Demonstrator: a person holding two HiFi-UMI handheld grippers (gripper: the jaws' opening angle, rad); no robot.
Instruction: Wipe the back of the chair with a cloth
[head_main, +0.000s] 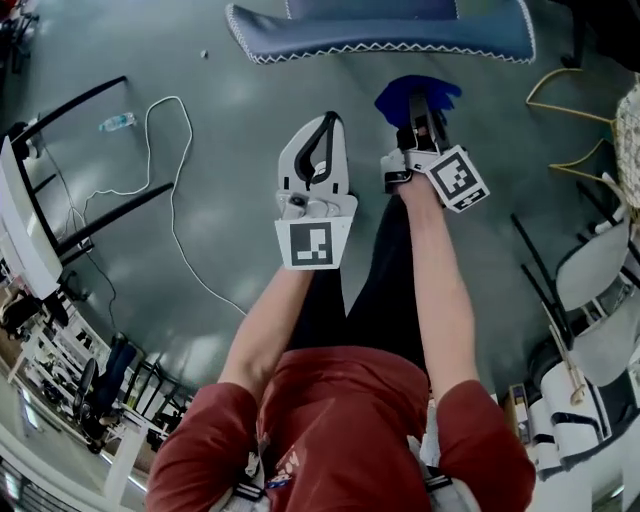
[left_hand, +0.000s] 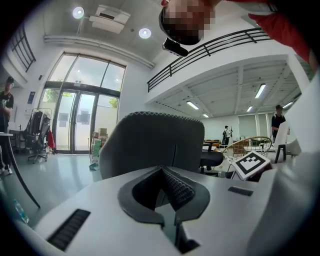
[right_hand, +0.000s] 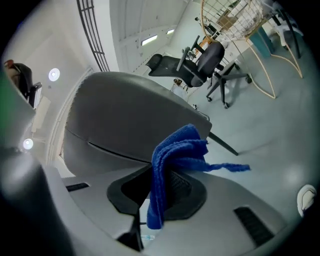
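Person standing, red top, dark trousers, a gripper in each hand held out over a grey floor (head_main: 200, 250). Chair back (head_main: 380, 35) lies at the top of the head view, blue-grey, with white stitching along its edge. Right gripper (head_main: 422, 122) is clamped on a blue cloth (head_main: 400, 97). The right gripper view shows the cloth bunched between the closed jaws, one fold hanging down over them and a thin corner trailing off to the side. In the head view the cloth sits near the chair back but short of it, with a strip of floor between. In the right gripper view the chair back fills the space just beyond the cloth. Left gripper (head_main: 328, 122) is beside the right one and a little further back from the chair. Its jaws are closed together with nothing between them, and its own view points at the grey chair back straight ahead. The right gripper's marker cube (left_hand: 251, 164) shows at the right of that view. On the floor to the left are a white cable (head_main: 172, 190) in loose loops, a small plastic bottle (head_main: 117, 122), and black frame rails (head_main: 95, 215). White chairs (head_main: 600, 275) are stacked at the right edge. A yellow wire frame (head_main: 570, 100) stands near them. A black office chair (right_hand: 200, 62) is further off in the right gripper view. Glass doors (left_hand: 80, 120) are at the far left in the left gripper view.
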